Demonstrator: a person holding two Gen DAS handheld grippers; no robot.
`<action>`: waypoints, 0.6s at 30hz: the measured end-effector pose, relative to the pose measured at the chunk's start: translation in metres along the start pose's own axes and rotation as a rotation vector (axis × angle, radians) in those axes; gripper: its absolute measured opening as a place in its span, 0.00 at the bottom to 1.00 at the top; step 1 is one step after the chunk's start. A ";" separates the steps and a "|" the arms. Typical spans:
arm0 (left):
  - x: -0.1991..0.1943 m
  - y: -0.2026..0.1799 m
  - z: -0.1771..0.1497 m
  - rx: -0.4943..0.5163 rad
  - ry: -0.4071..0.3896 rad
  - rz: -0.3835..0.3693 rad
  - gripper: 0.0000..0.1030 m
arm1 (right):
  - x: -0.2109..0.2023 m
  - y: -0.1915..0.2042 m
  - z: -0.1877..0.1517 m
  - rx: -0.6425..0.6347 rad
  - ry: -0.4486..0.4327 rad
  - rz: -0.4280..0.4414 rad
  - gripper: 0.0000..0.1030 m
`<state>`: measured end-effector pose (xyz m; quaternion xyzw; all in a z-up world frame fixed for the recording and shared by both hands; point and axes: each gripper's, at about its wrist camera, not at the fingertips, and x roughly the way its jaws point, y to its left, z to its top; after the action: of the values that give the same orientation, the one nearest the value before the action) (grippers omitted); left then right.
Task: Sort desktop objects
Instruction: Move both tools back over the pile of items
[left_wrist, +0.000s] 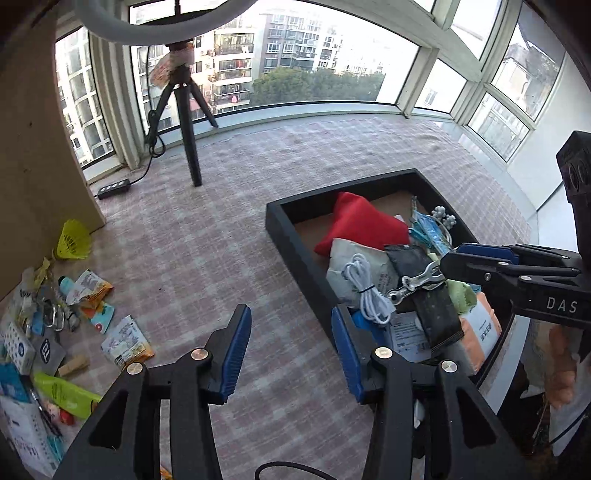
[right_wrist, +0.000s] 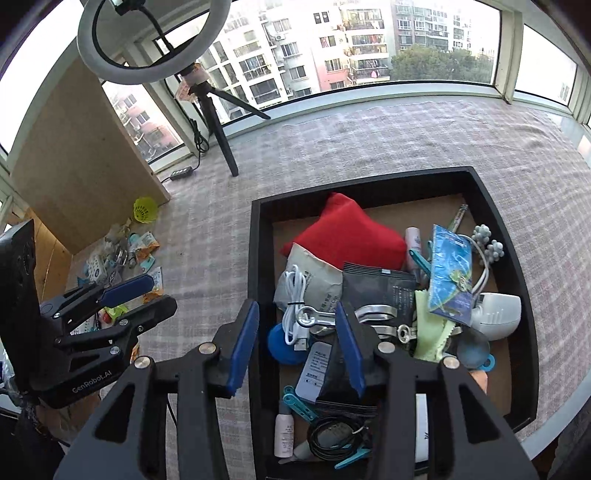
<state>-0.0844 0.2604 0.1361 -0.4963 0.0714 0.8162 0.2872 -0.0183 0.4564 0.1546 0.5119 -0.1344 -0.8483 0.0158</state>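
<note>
A black tray (left_wrist: 295, 258) (right_wrist: 260, 258) on the checked tablecloth holds a red pouch (left_wrist: 362, 225) (right_wrist: 343, 236), a coiled white cable (left_wrist: 369, 291) (right_wrist: 295, 291), a metal clip (left_wrist: 413, 284) (right_wrist: 314, 317), packets and several small items. My right gripper (right_wrist: 297, 345) (left_wrist: 452, 260) hangs open over the tray's near left part, above the cable and the clip, with nothing pressed between its pads. My left gripper (left_wrist: 291, 350) (right_wrist: 162, 291) stands open and empty over the cloth just left of the tray. Loose packets and small things (left_wrist: 55, 314) (right_wrist: 122, 254) lie heaped at the far left.
A yellow shuttlecock (left_wrist: 74, 240) (right_wrist: 144, 210) lies by a brown board (left_wrist: 37, 166) (right_wrist: 85, 155). Behind stand a ring-light tripod (left_wrist: 188, 122) (right_wrist: 218, 122) and a power strip (left_wrist: 113, 187) with its cable. Windows curve around the table's far edge.
</note>
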 end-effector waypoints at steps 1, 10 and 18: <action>-0.002 0.015 -0.005 -0.026 0.000 0.018 0.42 | 0.006 0.009 0.000 -0.018 0.008 0.015 0.41; -0.020 0.151 -0.062 -0.273 0.028 0.190 0.42 | 0.058 0.112 -0.008 -0.233 0.069 0.152 0.41; -0.030 0.257 -0.099 -0.551 0.065 0.270 0.42 | 0.110 0.208 -0.027 -0.476 0.156 0.191 0.41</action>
<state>-0.1368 -0.0034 0.0687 -0.5672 -0.0780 0.8194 0.0285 -0.0700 0.2322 0.0986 0.5424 0.0228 -0.8087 0.2263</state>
